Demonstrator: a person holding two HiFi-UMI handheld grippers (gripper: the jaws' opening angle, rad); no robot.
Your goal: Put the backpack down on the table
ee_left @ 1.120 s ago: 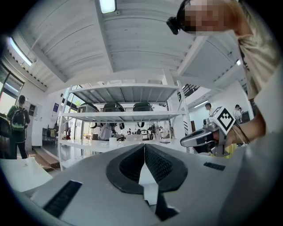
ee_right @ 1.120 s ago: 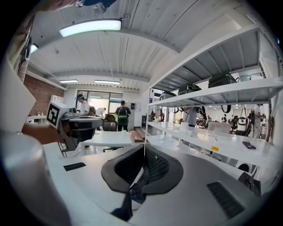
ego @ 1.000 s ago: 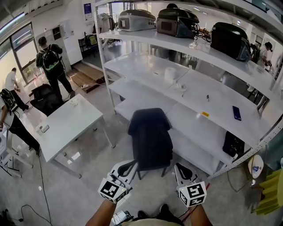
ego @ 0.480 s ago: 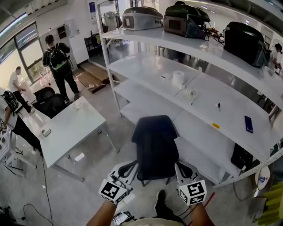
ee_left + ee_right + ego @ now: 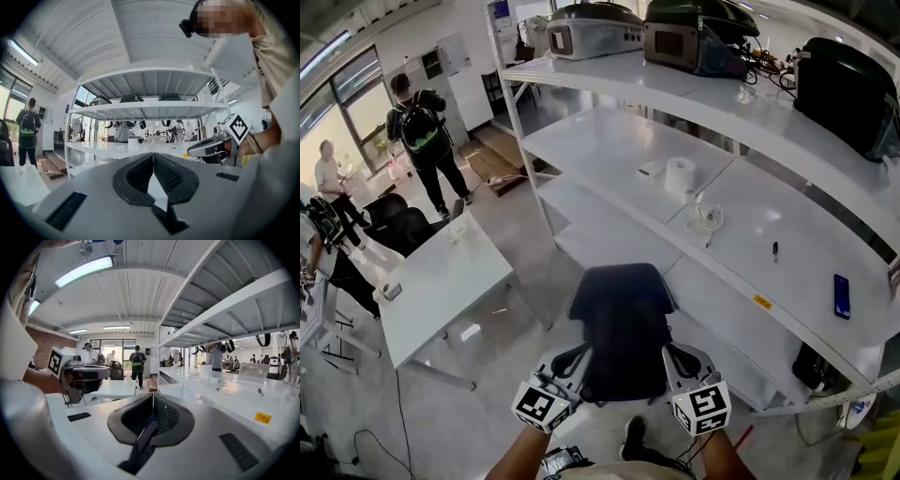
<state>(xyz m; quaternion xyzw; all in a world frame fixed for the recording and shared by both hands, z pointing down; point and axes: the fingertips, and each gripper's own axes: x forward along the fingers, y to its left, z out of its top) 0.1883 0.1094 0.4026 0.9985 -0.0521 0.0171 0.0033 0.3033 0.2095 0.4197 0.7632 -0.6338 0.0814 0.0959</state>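
Note:
A black backpack (image 5: 623, 328) hangs in front of me over the grey floor, carried between both grippers. My left gripper (image 5: 577, 354) is shut on its left strap; in the left gripper view the jaws (image 5: 153, 157) are closed with a dark strap (image 5: 164, 218) running out below them. On the other side my right gripper (image 5: 668, 352) is shut on the right strap, and that strap (image 5: 140, 446) trails from its closed jaws (image 5: 153, 399). The white table (image 5: 441, 281) stands to the left, apart from the backpack.
A white shelving rack (image 5: 609, 141) fills the right and front; it carries a white roll (image 5: 679, 174), a phone (image 5: 841, 296) and appliances (image 5: 591, 28) on top. People (image 5: 422, 141) stand at far left beside black chairs (image 5: 398, 225). My shoe (image 5: 633, 436) shows below.
I have moved forward with the backpack: the rack has come closer and the table has slid left and nearer. Both grippers keep their hold on the straps.

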